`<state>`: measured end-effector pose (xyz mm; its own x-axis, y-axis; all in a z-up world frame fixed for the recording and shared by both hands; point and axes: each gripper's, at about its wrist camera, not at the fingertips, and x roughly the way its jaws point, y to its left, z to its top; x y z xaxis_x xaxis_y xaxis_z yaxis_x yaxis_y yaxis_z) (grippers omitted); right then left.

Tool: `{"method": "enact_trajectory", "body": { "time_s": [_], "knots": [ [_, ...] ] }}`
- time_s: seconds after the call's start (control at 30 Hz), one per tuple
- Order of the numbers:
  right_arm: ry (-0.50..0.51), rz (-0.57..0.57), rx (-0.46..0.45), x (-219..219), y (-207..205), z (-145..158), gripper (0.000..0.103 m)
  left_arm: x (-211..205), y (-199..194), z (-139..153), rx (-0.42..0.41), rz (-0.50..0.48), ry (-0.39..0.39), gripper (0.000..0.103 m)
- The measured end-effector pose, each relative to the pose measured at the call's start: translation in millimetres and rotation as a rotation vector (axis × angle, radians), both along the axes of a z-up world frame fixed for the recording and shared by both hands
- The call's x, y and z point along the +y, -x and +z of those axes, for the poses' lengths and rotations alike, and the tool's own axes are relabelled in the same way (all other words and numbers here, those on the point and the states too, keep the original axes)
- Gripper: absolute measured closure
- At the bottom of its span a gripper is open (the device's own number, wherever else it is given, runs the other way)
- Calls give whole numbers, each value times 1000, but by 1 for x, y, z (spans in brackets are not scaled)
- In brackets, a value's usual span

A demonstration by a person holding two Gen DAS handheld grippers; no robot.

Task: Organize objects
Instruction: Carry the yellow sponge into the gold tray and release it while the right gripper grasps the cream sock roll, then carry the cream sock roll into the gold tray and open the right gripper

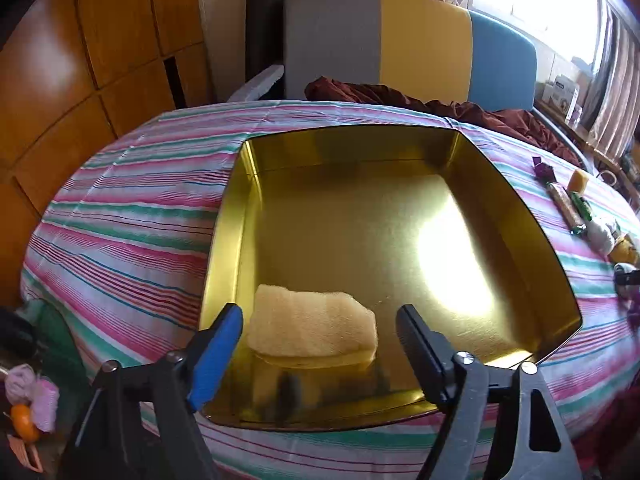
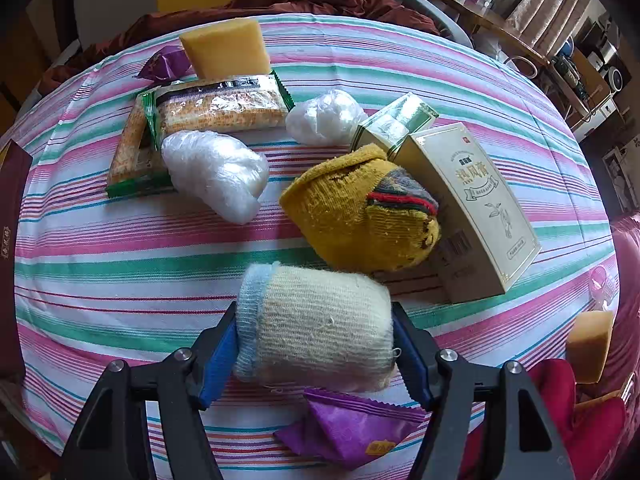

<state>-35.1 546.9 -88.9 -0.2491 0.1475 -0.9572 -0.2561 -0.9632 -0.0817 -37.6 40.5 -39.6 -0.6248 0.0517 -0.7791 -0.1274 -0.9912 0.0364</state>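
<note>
A gold tin tray lies on the striped tablecloth. A pale yellow sponge lies in its near left corner. My left gripper is open over the tray's near edge, its fingers either side of the sponge without touching it. My right gripper is shut on a rolled cream sock with a light blue cuff, just above the cloth. Beyond it lie a mustard sock roll, a cream box, two clear plastic bundles, cracker packets and a yellow sponge.
A purple wrapper lies under my right gripper. A small green-and-white box stands behind the mustard sock. Another sponge sits at the right table edge. A dark red cloth and a colour-block headboard lie behind the table.
</note>
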Motion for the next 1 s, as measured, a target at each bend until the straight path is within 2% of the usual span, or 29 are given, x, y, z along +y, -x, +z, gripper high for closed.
{"method": "enact_trajectory", "body": {
  "time_s": [0.1, 0.27, 0.4, 0.5, 0.67, 0.77, 0.83, 0.93, 1.0],
  "knots": [
    [-10, 4, -7, -7, 6, 0, 32, -10, -7, 5, 20, 24, -5, 14],
    [-22, 12, -17, -13, 8, -7, 31, -30, -19, 15, 98, 144, -48, 1],
    [-26, 16, -22, -17, 0, -2, 31, -46, -22, 22, 96, 187, -181, 0],
    [-29, 18, -25, -33, -6, 1, 31, -53, -21, 29, 83, 185, -289, 0],
    [-38, 23, -23, -39, -7, 1, 31, -57, -25, 44, 128, 180, -364, 0],
    [-47, 31, -18, -45, -7, 1, 31, -55, -26, 45, 105, 143, -415, 0],
    [-45, 35, -6, -48, -8, 3, 32, -57, -29, 46, 111, 155, -451, 0],
    [-4, 72, 37, -58, -8, 9, 34, -65, -29, 45, 103, 146, -584, 0],
    [-12, 102, 62, -67, -9, 13, 34, -66, -28, 42, 70, 132, -627, 0]
  ]
}}
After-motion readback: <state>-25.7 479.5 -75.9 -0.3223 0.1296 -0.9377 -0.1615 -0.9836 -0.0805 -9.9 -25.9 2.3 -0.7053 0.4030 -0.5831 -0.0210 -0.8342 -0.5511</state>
